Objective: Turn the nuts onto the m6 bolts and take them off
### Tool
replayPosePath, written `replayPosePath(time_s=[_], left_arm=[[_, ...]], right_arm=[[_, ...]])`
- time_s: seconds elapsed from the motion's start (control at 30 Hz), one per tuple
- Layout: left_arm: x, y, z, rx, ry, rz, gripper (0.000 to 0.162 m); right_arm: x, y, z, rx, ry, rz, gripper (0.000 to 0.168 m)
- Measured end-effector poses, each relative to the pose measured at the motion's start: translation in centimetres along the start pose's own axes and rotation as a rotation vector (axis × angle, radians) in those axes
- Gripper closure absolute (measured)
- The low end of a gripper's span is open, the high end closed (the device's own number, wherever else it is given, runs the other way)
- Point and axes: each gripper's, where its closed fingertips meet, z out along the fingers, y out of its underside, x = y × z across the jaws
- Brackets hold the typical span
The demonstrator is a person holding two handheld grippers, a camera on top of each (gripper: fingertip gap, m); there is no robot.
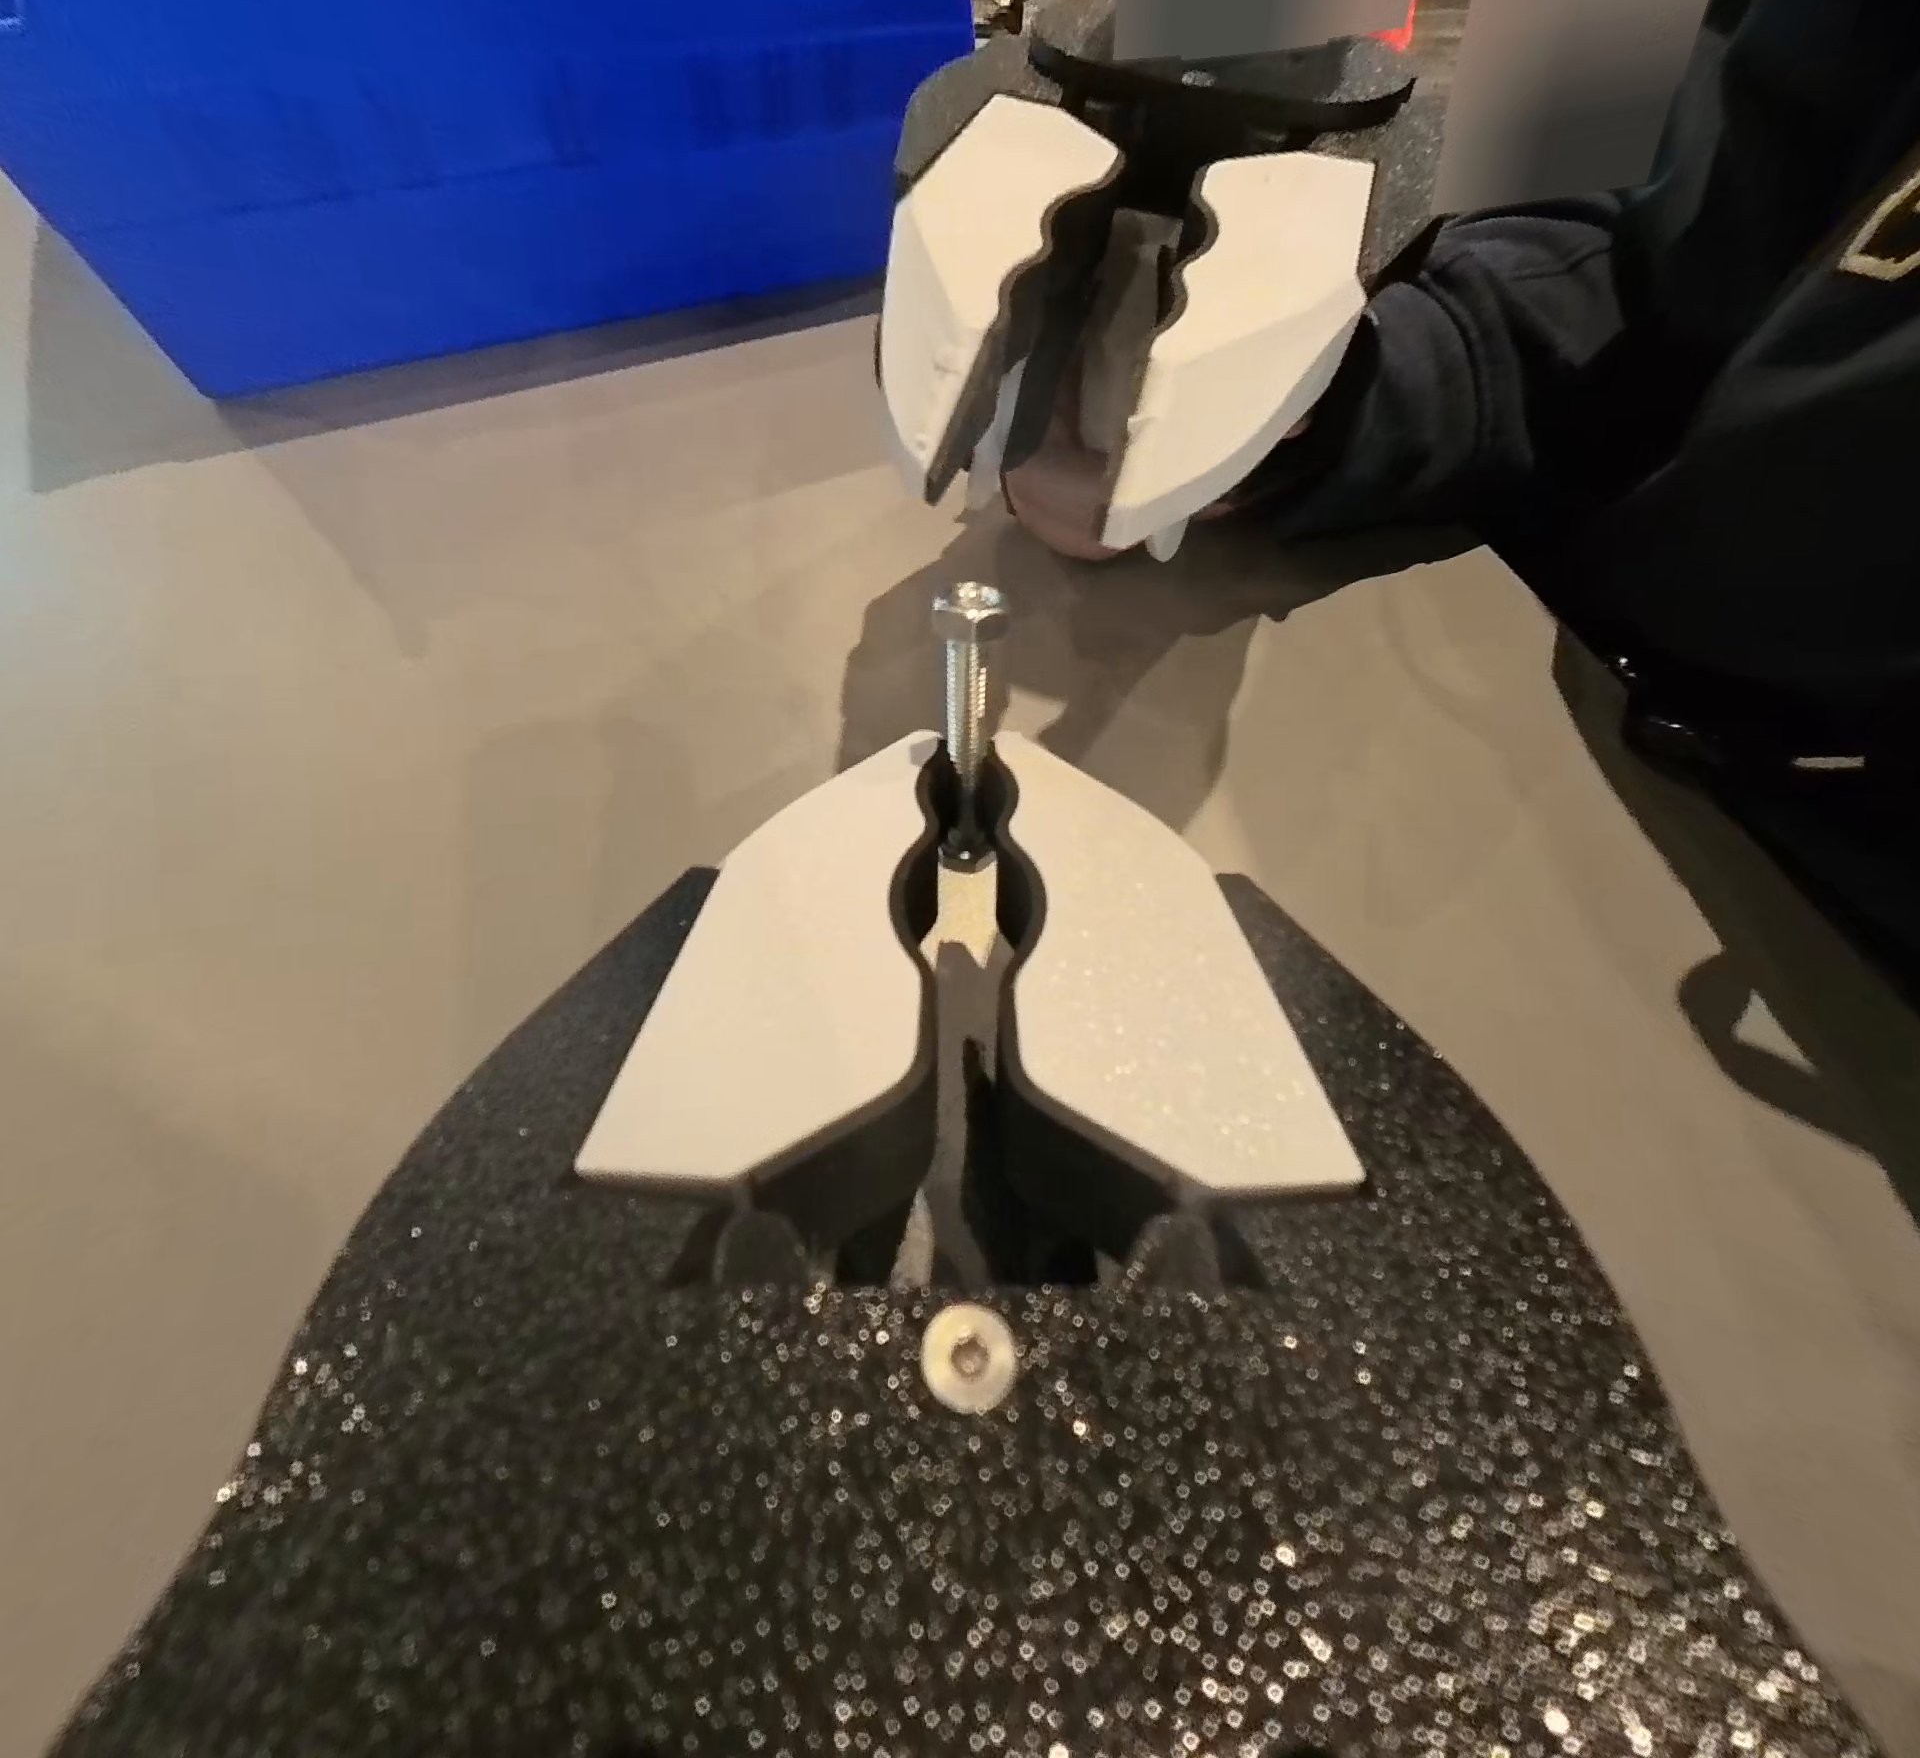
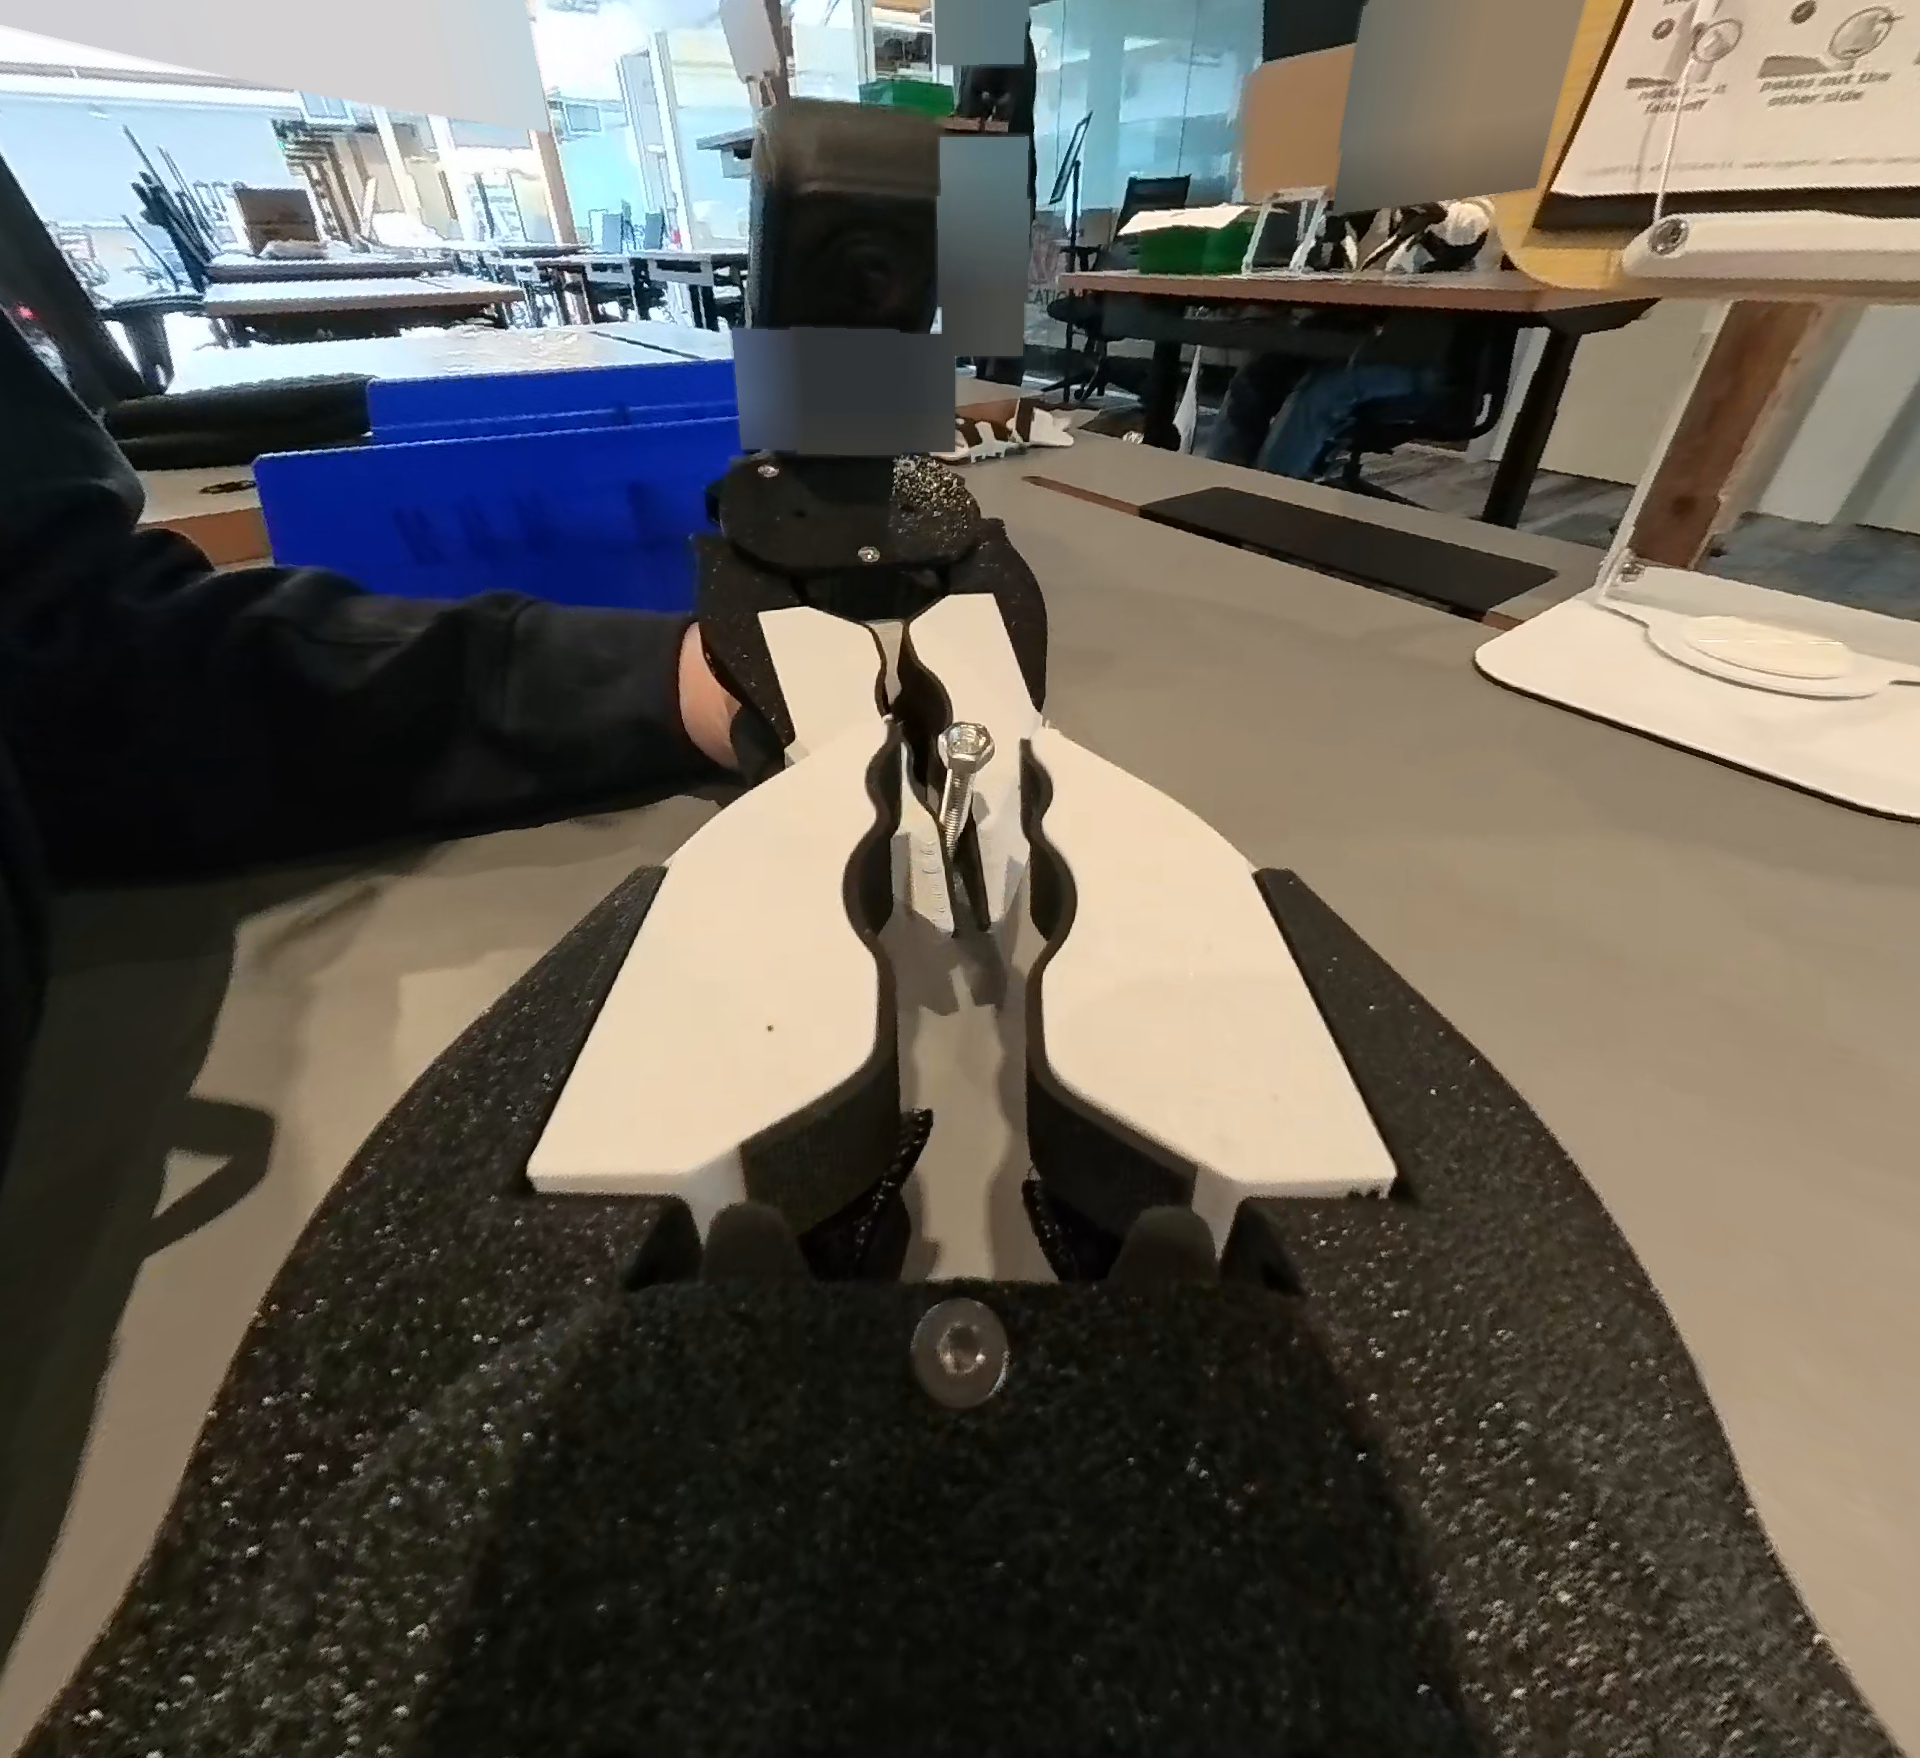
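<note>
My left gripper [image 1: 966, 763] pinches 1 silver bolt [image 1: 963, 680] by its threaded end, hex head pointing away over the grey table [image 1: 364, 773]. My right gripper [image 2: 956, 752] hovers facing it, jaws parted and empty.

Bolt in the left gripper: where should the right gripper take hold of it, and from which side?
Probably grip the hex head, coming from its free end. The left gripper clamps the bolt by its threaded end, so only head and upper shank stand clear; the head's flats suit the open right gripper and its fingers.
</note>
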Motion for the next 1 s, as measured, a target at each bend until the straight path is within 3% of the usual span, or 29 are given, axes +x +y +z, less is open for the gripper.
replayPosePath(time_s=[1.0], left_arm=[[0.03,0.11,-0.05,-0.001,0.005,-0.004,0.157]], right_arm=[[-0.52,0.69,0.66,-0.038,-0.06,0.042,0.148]])
